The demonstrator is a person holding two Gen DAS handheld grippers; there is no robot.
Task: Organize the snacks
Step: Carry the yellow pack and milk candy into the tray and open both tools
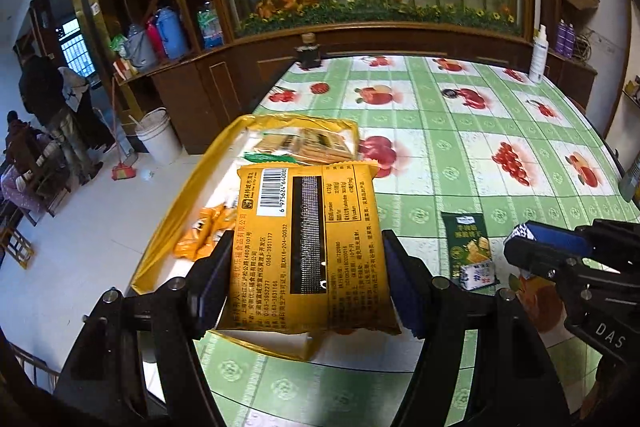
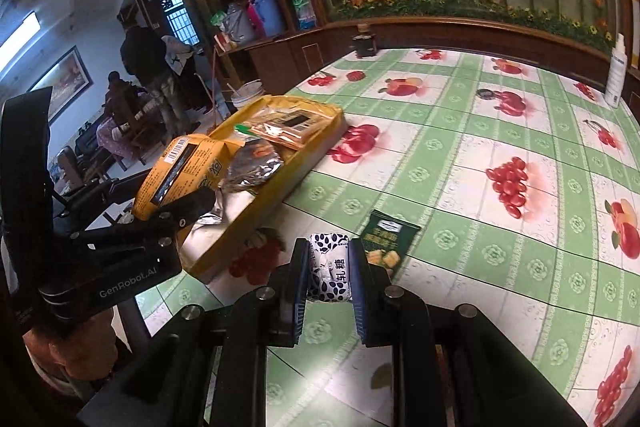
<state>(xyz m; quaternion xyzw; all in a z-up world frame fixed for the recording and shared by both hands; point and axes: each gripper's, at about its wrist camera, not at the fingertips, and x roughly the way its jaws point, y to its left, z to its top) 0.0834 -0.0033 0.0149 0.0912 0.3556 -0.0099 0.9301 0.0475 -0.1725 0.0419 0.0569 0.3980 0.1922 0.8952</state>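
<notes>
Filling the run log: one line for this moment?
left gripper: shut on yellow snack packet | right gripper: shut on white nougat candy | green cracker packet: on table

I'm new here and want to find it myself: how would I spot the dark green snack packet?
Start at the table with the green-checked fruit cloth, then find the yellow tray at its left edge. The dark green packet lies flat on the cloth to the right of that tray, alone. It is the only loose packet outside the tray; the others are held in the grippers.
</notes>
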